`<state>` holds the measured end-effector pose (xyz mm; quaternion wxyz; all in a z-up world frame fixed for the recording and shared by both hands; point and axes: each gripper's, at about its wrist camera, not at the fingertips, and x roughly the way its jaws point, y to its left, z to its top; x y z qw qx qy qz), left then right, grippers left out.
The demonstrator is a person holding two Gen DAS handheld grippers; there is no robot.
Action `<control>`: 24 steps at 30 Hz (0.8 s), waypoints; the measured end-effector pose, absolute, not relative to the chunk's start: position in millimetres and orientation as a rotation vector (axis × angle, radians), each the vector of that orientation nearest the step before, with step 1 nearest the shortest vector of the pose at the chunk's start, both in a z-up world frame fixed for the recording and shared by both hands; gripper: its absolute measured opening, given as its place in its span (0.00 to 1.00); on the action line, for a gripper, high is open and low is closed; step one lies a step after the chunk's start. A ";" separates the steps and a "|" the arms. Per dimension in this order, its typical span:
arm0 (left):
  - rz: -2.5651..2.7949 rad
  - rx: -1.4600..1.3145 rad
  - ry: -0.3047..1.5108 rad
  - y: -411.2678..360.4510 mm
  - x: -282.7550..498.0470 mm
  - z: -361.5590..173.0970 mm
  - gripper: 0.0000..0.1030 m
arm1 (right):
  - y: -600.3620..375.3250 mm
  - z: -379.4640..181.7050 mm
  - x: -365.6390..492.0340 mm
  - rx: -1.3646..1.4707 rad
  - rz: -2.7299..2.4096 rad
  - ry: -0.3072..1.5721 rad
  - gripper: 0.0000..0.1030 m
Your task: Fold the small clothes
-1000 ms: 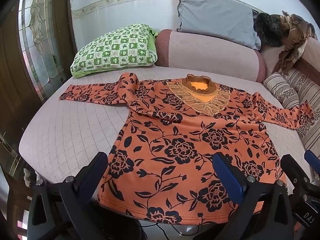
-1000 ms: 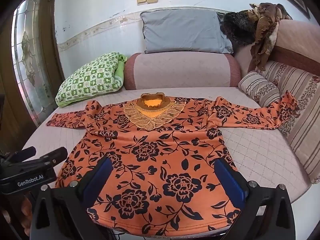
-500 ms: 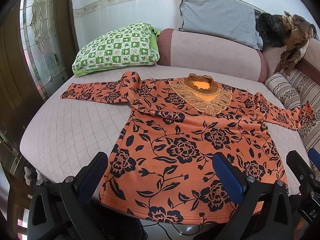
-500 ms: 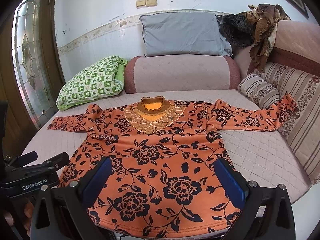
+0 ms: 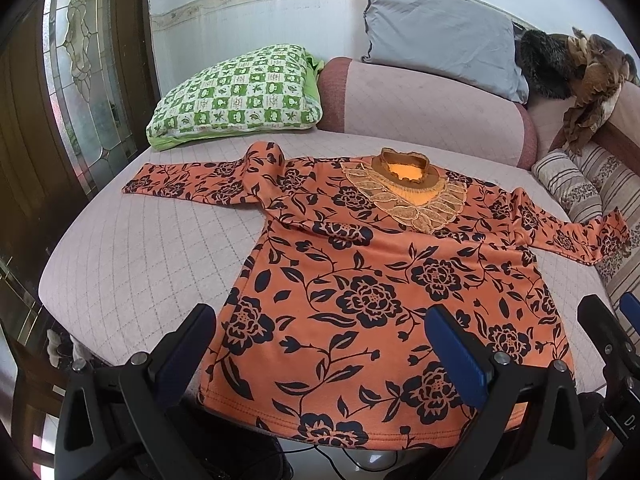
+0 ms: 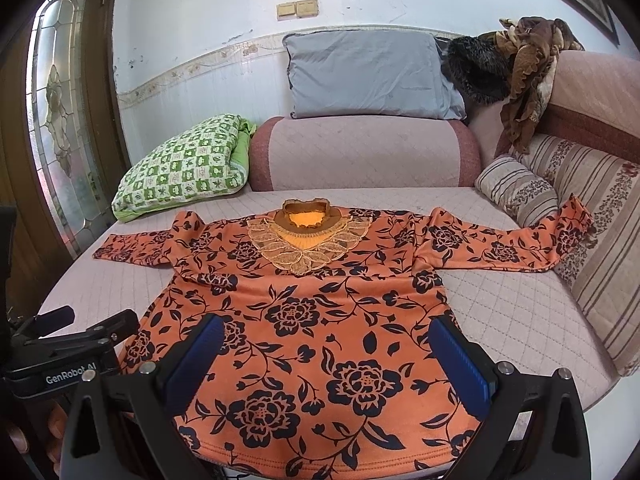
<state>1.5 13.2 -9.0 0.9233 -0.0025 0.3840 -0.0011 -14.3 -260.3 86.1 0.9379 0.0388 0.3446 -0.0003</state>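
Observation:
An orange long-sleeved top (image 5: 360,292) (image 6: 320,320) with black flowers and a lace collar lies flat, front up, on the pink quilted sofa seat (image 5: 140,264), both sleeves spread out. Its hem hangs at the seat's front edge. My left gripper (image 5: 320,344) hovers open above the hem's left half, nothing between its fingers. In the right wrist view my right gripper (image 6: 326,344) is open over the lower middle of the top. The left gripper's body (image 6: 72,340) shows at the left edge there.
A green checked pillow (image 5: 236,96) lies at the back left, a grey pillow (image 6: 368,76) on the backrest, a striped cushion (image 6: 516,192) at the right under the right sleeve's end. Dark and brown clothes (image 6: 516,64) pile on the sofa corner. A glass door (image 5: 80,80) stands left.
Both grippers have drawn back and risen slightly, so the top sits lower and further away in both views. The top has not moved and both grippers stay open.

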 end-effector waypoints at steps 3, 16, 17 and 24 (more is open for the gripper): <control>-0.006 -0.009 0.789 14.5 1.2 -8.7 1.00 | -260.5 85.1 -15.0 0.077 -0.009 0.704 1.00; -0.006 -0.012 0.786 15.1 -0.1 -7.7 1.00 | -260.8 84.7 -16.1 0.076 -0.011 0.704 1.00; -0.006 -0.012 0.786 15.1 -0.3 -7.7 1.00 | -260.4 84.6 -15.9 0.075 -0.012 0.704 1.00; -0.006 -0.013 0.785 15.0 -0.9 -7.8 1.00 | -260.6 85.0 -15.6 0.075 -0.011 0.704 1.00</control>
